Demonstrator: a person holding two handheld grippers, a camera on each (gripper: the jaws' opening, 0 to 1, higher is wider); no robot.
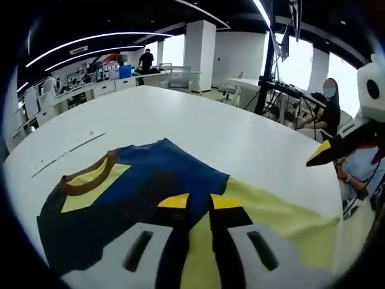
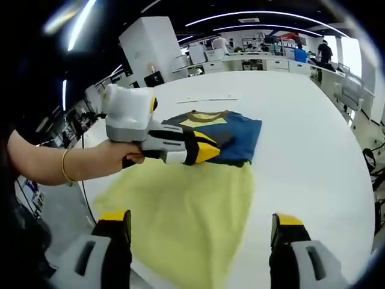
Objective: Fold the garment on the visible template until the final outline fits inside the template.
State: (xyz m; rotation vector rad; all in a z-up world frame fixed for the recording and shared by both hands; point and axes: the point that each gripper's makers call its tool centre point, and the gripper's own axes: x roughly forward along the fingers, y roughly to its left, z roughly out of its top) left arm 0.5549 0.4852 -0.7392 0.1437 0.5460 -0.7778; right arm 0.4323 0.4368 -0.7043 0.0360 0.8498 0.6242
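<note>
A T-shirt lies flat on the white table [image 1: 240,138]. Its upper part is blue [image 1: 162,174] [image 2: 240,135] with a brown collar [image 1: 90,177] [image 2: 207,114]; its lower part is yellow-green [image 1: 283,217] [image 2: 186,205]. In the right gripper view the lower part spreads toward me. My left gripper [image 1: 200,201] [image 2: 210,150] hovers over the line where blue meets yellow-green, jaws nearly together and no cloth seen lifted. My right gripper [image 2: 201,220] stands wide open over the yellow-green hem; one of its yellow tips [image 1: 323,154] reaches in from the right of the left gripper view.
Thin dark lines [image 1: 69,150] [image 2: 207,100] are marked on the table beyond the collar. A hand with a bracelet [image 2: 90,161] holds the left gripper. A seated person [image 1: 328,105] is past the table's right edge. Desks and chairs [image 1: 174,75] stand behind.
</note>
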